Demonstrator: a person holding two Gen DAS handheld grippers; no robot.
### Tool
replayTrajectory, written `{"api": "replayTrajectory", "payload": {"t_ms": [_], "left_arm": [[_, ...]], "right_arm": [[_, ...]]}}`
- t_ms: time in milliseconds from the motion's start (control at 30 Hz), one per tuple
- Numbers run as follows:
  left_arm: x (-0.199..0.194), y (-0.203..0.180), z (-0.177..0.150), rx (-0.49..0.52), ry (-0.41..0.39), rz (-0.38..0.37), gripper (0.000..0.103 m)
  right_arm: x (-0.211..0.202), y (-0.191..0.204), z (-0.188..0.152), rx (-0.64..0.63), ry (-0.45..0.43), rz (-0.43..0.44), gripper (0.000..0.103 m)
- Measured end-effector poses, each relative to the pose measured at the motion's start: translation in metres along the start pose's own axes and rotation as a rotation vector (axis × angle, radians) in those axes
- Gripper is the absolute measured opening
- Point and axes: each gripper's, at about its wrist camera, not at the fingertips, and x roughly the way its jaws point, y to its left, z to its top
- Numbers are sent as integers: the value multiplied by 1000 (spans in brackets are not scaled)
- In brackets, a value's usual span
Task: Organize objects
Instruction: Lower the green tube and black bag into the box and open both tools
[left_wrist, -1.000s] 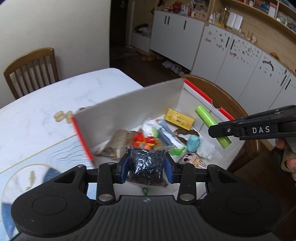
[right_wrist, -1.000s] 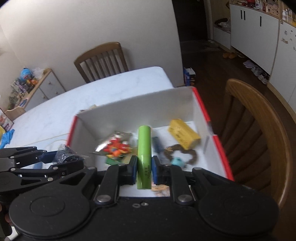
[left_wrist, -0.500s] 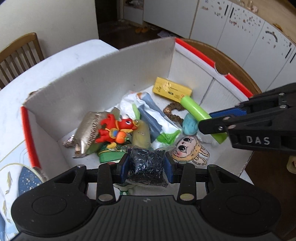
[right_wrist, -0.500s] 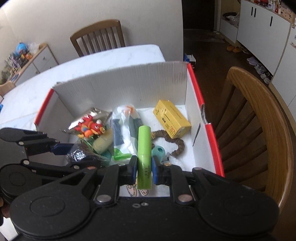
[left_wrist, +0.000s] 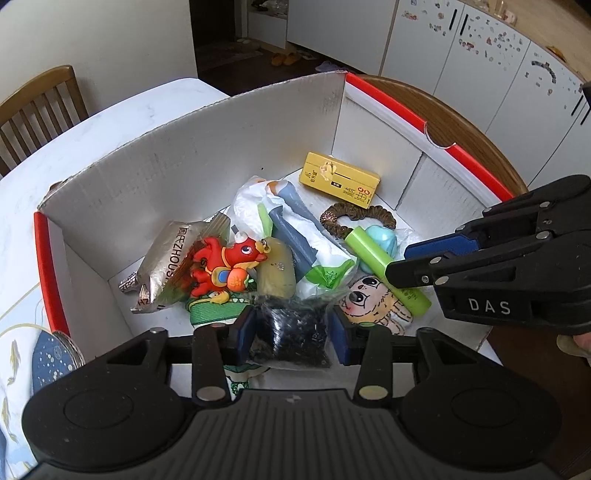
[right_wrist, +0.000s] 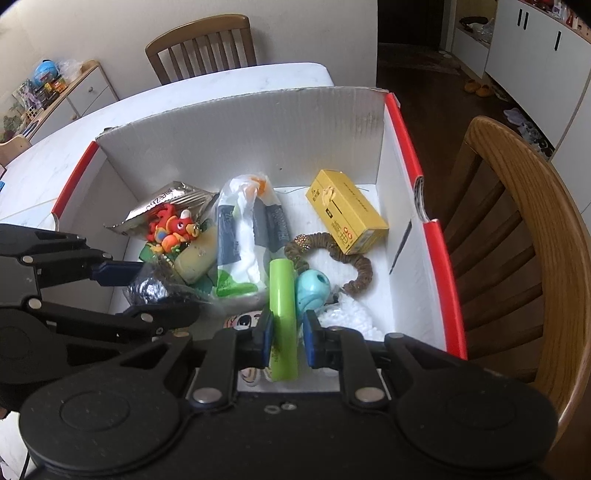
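Green tube (right_wrist: 282, 317) points lengthwise away from right gripper (right_wrist: 288, 341).

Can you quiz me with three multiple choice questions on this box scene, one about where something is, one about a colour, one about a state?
1. Where does the yellow carton lie?
A. On the chair
B. Inside the box, near its far right corner
C. On the table outside the box

2. What colour is the tube between the right gripper's fingers?
A. Light green
B. Red
C. Blue

3. What is between the left gripper's fingers?
A. Nothing
B. The brown scrunchie
C. A clear bag of dark bits

Answers: 1 B, the carton lies on the floor of the box by the far wall. 2 A, the tube shows light green in both views. 3 C, the dark bag sits between the blue pads as they open.
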Motion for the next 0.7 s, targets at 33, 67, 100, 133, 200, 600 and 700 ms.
{"api": "replayTrajectory", "payload": {"t_ms": [33, 67, 100, 133, 200, 600, 700], "left_arm": [[-1, 0, 0, -5, -3, 1, 55], [-2, 0, -1, -10, -8, 8, 58], [-2, 0, -1, -17, -12, 19, 61], [-3, 1, -2, -25, -14, 19, 61], [-6, 2, -4, -39, -20, 19, 61], [-48, 7, -16, -65, -138, 27, 61], [-63, 9, -19, -66, -176, 18, 61]], "right_arm": [[-1, -1, 0, 3, -1, 4, 17], [-2, -2, -1, 7, -2, 8, 18], [-3, -2, 0, 9, -4, 13, 19], [-4, -3, 0, 9, -6, 18, 20], [-7, -3, -1, 5, -14, 23, 21], [-37, 1, -5, 7, -84, 89, 29], [-49, 4, -7, 11, -110, 98, 32]]}}
